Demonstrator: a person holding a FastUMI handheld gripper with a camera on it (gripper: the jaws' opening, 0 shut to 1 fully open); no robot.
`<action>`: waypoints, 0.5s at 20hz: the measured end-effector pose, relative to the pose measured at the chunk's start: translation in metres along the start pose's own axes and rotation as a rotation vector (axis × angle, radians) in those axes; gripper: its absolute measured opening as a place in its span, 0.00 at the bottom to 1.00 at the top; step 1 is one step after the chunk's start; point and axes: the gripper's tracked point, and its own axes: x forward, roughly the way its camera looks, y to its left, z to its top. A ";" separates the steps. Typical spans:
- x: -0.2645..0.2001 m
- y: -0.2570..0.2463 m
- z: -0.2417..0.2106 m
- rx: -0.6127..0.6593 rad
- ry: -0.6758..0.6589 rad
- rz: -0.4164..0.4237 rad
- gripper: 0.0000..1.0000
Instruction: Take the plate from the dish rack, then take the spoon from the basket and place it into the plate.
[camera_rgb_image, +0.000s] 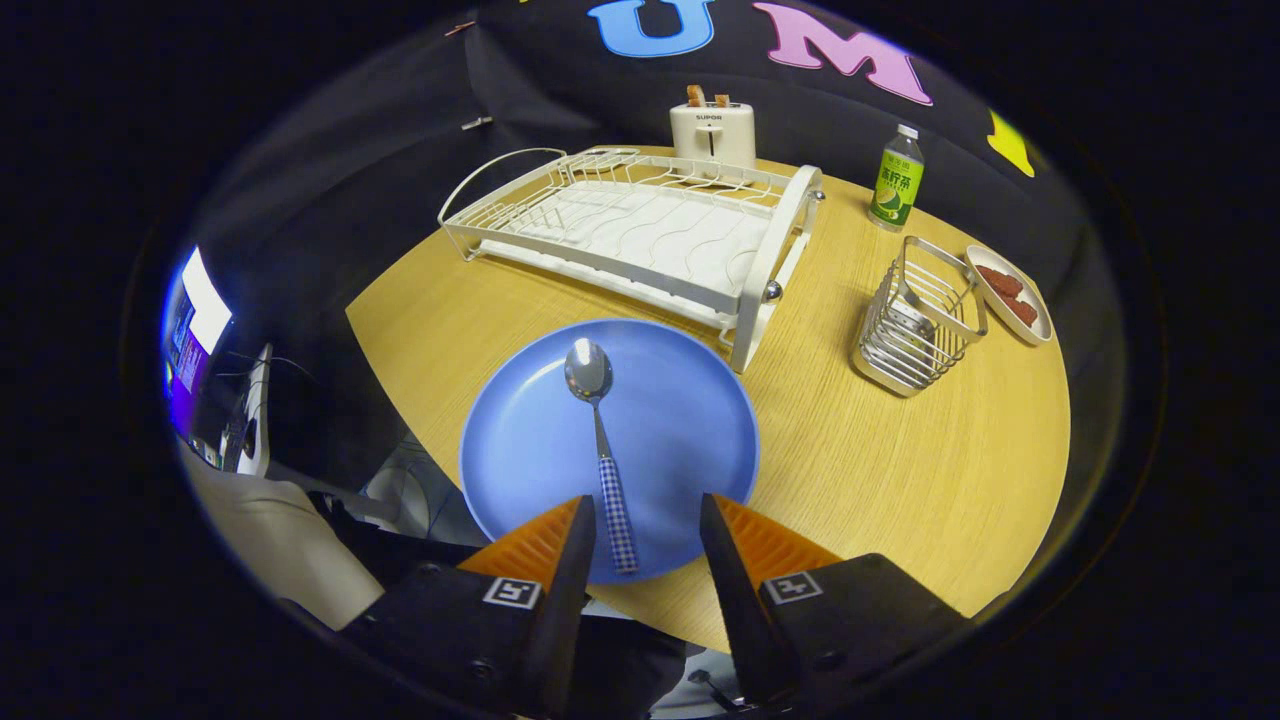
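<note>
A blue plate (690, 420) lies flat on the round wooden table, just ahead of my fingers. On it rests a metal spoon (598, 420) with a checked handle, bowl pointing away from me and handle end reaching back beside one finger. My gripper (645, 515) is open above the plate's near rim, and nothing is pressed between the fingers. Beyond the plate stands the white dish rack (640, 225) with nothing in it. The wire basket (915, 320) sits further along the table, past the rack's end.
A white toaster (712, 132) stands behind the rack and a green bottle (896, 180) beside it. A small dish of red pieces (1008, 295) leans by the basket. A lit screen (195, 320) and a pale sleeve (290, 540) show off the table's edge.
</note>
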 end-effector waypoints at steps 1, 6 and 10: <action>-0.001 -0.001 0.000 0.004 -0.001 -0.004 0.77; -0.006 -0.002 0.005 0.030 -0.016 -0.034 0.99; -0.025 -0.003 0.032 0.053 -0.082 -0.067 0.99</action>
